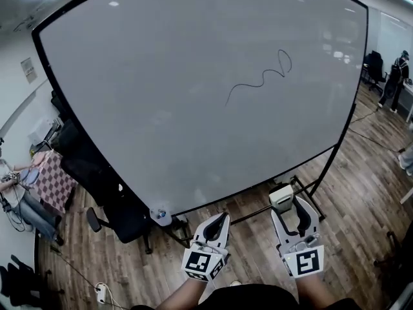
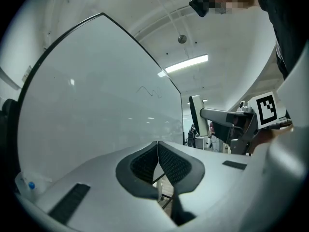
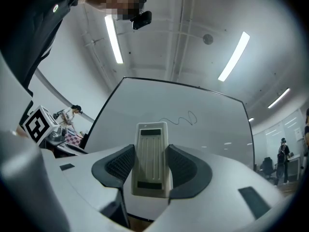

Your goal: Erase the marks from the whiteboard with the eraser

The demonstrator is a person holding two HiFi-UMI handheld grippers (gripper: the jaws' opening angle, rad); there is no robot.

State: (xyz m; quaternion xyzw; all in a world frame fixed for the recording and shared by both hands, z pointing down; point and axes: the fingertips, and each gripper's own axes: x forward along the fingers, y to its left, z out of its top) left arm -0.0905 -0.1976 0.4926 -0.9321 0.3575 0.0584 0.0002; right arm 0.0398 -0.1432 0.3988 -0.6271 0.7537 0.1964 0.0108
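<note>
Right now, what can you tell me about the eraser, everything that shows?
The eraser is an off-white, plastic-looking block with rounded corners, lengthwise ribs down its back and a dark strip at each end. The right gripper is shut on its two long sides, holding it lengthwise along the jaws, its far end jutting past them. It hangs low in front of the whiteboard, below the black squiggle; only the jaws seem to touch it.

The head view looks down at the large black-framed whiteboard [image 1: 161, 108]; both gripper views face it from lower, sharing its thin black squiggle [image 1: 264, 76].
</note>
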